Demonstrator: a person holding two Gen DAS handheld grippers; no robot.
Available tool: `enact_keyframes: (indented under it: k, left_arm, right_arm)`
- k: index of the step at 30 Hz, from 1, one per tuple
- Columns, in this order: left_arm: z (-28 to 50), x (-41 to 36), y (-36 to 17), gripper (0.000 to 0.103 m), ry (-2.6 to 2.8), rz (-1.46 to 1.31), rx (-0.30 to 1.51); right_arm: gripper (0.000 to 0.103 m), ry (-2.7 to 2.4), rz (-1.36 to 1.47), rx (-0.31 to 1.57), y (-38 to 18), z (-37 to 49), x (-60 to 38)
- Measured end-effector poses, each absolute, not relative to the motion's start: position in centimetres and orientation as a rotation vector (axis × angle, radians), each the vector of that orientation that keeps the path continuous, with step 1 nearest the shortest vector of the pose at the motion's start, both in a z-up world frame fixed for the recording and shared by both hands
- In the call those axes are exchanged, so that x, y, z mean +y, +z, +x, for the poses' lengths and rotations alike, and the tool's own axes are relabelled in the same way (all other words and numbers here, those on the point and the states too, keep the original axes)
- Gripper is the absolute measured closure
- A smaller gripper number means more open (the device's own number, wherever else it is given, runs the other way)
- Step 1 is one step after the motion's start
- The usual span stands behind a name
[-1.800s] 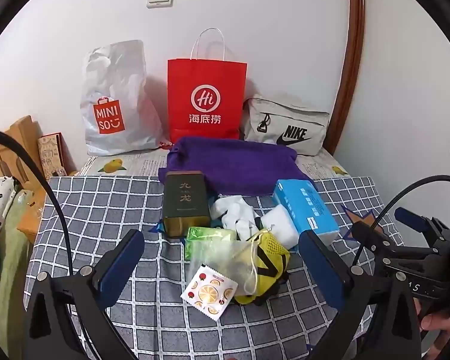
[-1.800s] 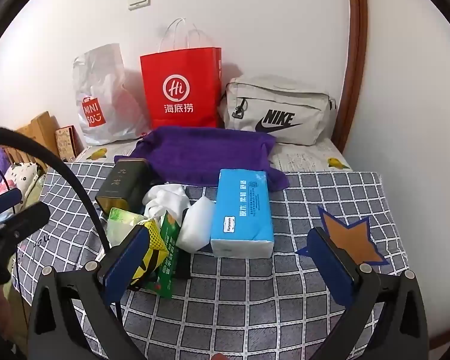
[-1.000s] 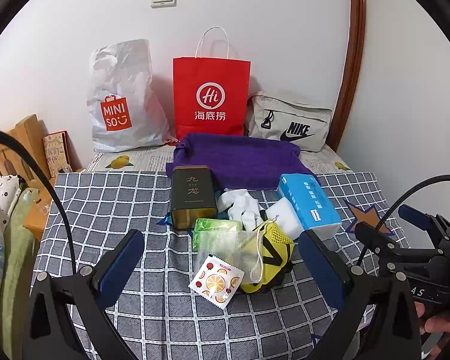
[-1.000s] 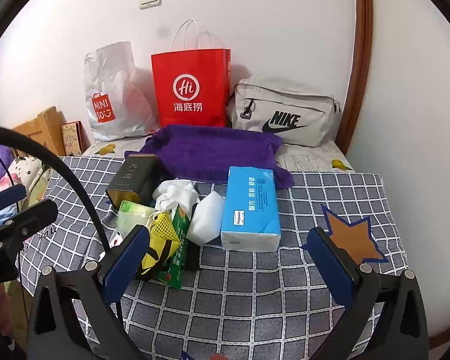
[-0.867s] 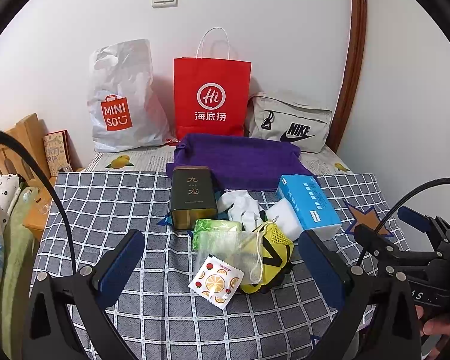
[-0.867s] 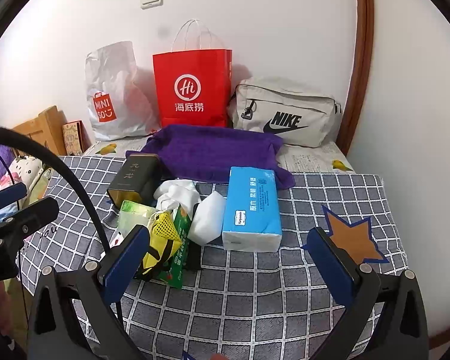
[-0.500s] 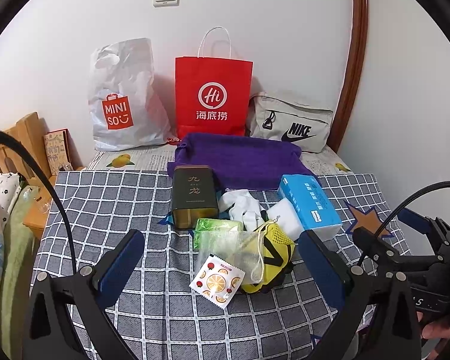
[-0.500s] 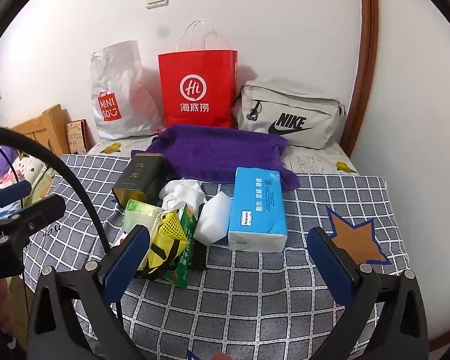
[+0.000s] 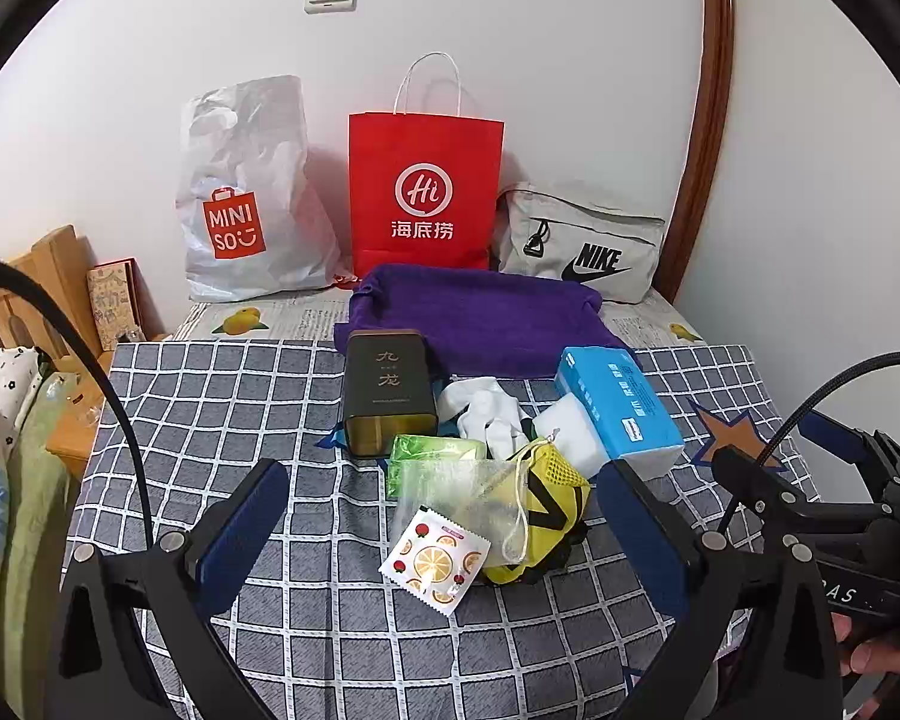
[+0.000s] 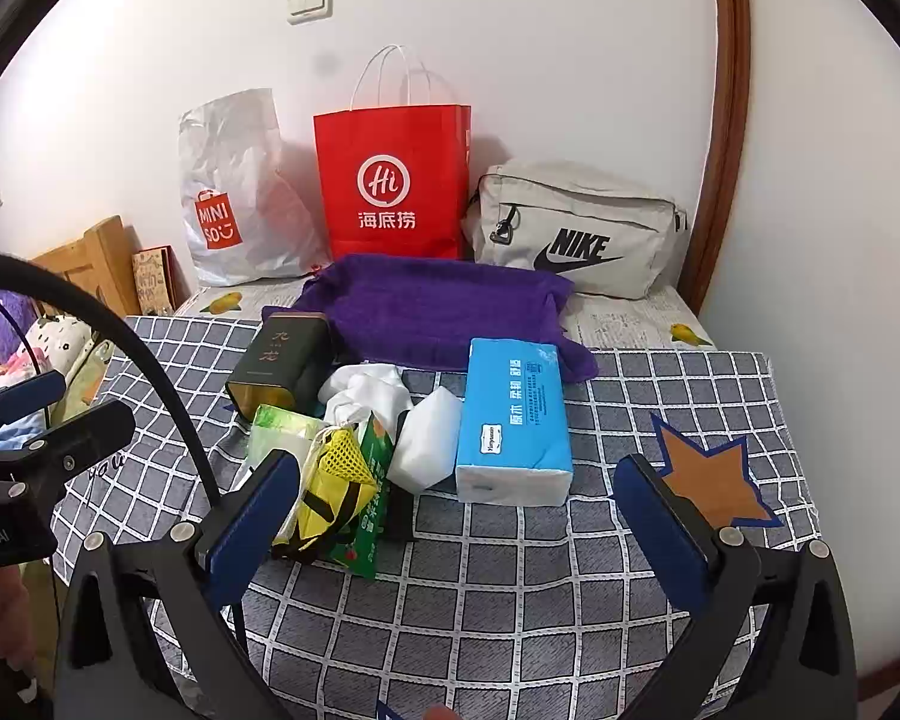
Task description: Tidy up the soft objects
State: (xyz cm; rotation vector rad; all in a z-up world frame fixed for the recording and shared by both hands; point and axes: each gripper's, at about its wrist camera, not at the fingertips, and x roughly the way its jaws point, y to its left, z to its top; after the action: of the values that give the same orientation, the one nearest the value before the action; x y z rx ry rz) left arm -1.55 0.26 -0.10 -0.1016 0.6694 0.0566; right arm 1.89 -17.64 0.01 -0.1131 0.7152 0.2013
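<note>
on the checked tablecloth (image 9: 222,396) the pile is untouched; both views have only drifted slightly, left gripper (image 9: 438,516) and right gripper (image 10: 462,498) spread empty, sorting not begun.

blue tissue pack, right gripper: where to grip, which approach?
Grip the blue tissue pack across its two long sides, about mid-length, coming from above and the near side. It lies flat, short end toward the right gripper, whose jaws are open. Its right side is clear; the white pad sits close against the left, so that jaw likely needs care going in.
</note>
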Motion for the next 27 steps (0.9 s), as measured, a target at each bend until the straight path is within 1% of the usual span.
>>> enact_keyframes:
  k: [27]
  left_arm:
    - [-1.58,0.1,0.06,0.0,0.052,-0.094,0.676]
  right_arm:
    - [0.0,0.208,-0.113,0.707,0.18,1.58,-17.3]
